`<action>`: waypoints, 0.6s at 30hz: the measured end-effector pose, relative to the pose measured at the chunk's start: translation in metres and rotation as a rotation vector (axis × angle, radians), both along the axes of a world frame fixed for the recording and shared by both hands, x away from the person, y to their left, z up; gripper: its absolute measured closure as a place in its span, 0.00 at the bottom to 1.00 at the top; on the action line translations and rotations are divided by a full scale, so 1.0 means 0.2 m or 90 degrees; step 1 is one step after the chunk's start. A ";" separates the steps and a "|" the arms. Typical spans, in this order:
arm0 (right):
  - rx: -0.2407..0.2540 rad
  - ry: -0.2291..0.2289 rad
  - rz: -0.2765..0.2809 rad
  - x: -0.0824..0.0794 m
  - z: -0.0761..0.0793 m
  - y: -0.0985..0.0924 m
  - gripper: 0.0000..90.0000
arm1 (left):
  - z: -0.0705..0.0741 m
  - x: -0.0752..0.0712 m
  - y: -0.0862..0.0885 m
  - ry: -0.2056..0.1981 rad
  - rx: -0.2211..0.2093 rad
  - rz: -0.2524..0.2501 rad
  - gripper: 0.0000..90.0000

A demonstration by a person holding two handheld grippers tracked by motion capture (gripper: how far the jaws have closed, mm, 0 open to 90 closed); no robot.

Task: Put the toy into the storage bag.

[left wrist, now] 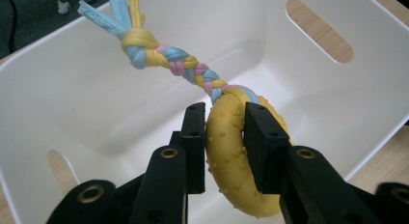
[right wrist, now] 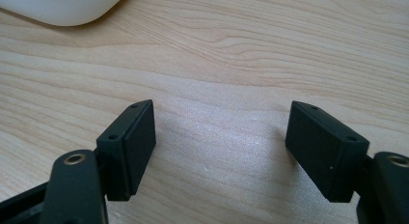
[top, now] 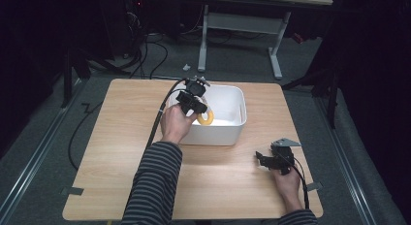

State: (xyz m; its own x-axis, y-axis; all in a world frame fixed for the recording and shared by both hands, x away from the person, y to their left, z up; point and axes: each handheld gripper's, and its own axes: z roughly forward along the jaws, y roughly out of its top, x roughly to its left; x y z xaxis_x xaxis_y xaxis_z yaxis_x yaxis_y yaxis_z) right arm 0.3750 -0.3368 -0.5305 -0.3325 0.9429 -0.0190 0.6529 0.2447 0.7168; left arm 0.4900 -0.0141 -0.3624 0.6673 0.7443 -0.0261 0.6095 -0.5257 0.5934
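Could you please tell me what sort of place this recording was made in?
Probably a lab or recording studio: a light wooden table on grey carpet, loose black cables on the floor, and dark curtains around.

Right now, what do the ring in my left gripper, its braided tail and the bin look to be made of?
Ring: likely rubber or soft plastic, matte yellow with small raised studs. Braided tail: looks like soft fabric strips, plaited in yellow, blue and pink, knotted near the frayed end. Bin: white moulded plastic by its smooth, slightly glossy walls and cut-out handle slots.
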 end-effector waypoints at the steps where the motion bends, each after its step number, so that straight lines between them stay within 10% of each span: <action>1: 0.000 0.000 0.000 0.00 0.00 0.00 0.29 | -0.01 0.00 0.00 0.002 -0.001 0.000 0.79; 18: 0.000 0.000 0.002 0.00 0.00 0.00 0.29 | -0.07 0.01 0.00 0.025 -0.013 0.003 0.79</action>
State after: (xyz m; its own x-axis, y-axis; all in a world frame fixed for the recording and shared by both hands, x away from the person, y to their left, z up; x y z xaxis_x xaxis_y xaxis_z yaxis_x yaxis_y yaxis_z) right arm 0.3747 -0.3365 -0.5305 -0.3347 0.9421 -0.0190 0.6524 0.2463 0.7167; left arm 0.4914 -0.0132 -0.3766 0.6617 0.7467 -0.0680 0.6355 -0.5103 0.5795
